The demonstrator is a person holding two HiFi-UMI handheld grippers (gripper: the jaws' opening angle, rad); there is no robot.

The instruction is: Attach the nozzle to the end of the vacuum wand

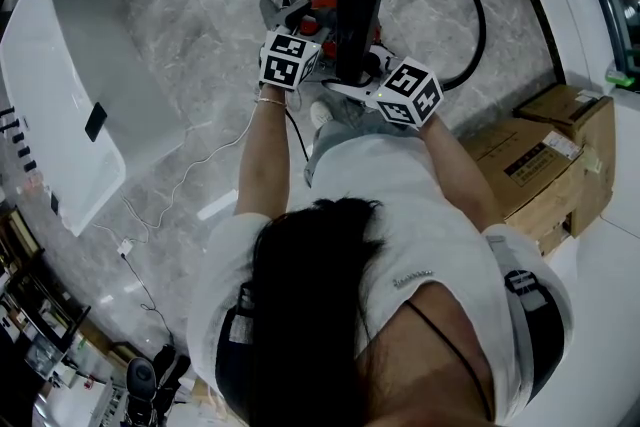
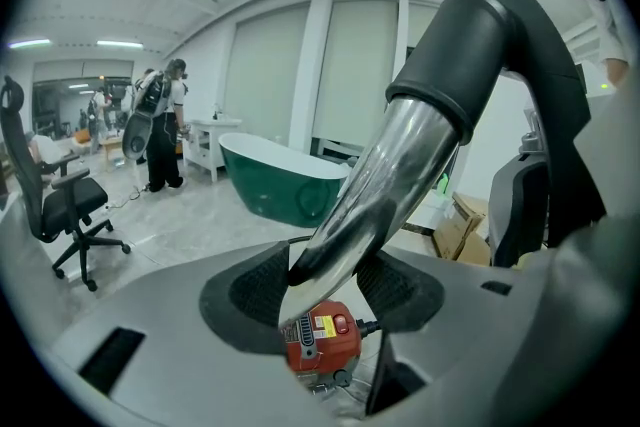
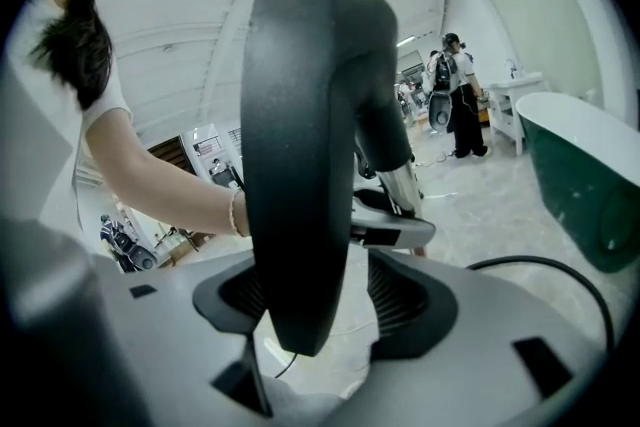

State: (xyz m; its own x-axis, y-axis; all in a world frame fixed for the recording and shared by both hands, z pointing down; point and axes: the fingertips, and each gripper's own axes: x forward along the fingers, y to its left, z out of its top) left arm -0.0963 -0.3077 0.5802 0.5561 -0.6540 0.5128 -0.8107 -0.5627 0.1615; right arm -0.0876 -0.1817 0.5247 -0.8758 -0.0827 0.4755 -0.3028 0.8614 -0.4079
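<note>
Wand clamped in L claw; R claw open, nozzle upright btwn jaws, not pinched.

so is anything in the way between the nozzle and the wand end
Nothing visible does: the nozzle already has its collar over the end of the chrome wand, held in the left tool.

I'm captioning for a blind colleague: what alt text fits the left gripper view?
A chrome vacuum wand with a black cuff slants up to the right, clamped between the jaws of the left hand-held gripper. A red vacuum body sits on the floor below; a green bathtub stands behind.
</note>
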